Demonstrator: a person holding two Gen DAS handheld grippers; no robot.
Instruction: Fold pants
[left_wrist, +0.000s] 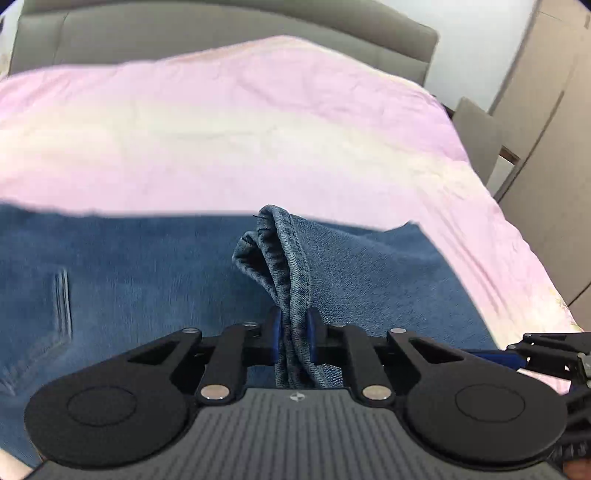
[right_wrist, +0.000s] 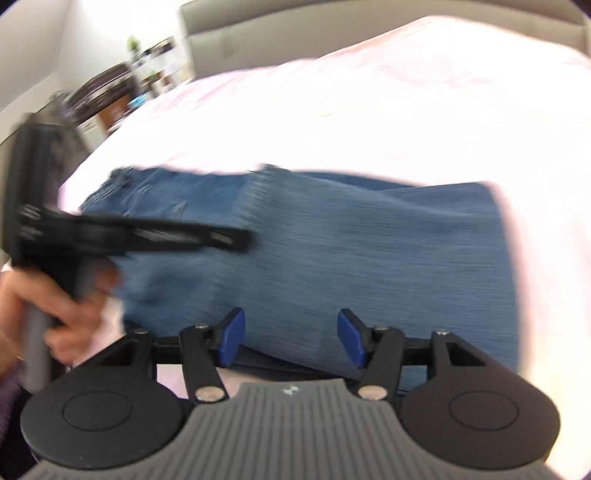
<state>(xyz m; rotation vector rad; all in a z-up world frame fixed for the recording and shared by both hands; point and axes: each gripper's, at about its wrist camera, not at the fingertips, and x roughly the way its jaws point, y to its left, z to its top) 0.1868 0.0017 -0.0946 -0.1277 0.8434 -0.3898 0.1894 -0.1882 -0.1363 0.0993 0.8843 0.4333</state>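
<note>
Blue denim pants (left_wrist: 147, 280) lie across a pink bedsheet (left_wrist: 229, 122). My left gripper (left_wrist: 294, 334) is shut on a bunched hem of the pants (left_wrist: 284, 266), which stands up between the blue pads. In the right wrist view the pants (right_wrist: 351, 251) spread below my right gripper (right_wrist: 291, 338), which is open with nothing between its blue pads (right_wrist: 232, 338). The left gripper's body (right_wrist: 133, 232) shows blurred at the left of the right wrist view, held by a hand (right_wrist: 66, 306). The right gripper's edge shows at the far right of the left wrist view (left_wrist: 546, 354).
A grey padded headboard (left_wrist: 221, 33) stands behind the bed. Wardrobe doors (left_wrist: 546, 110) line the right side. In the right wrist view, shelves and dark furniture (right_wrist: 118, 88) stand at the left beyond the bed's edge.
</note>
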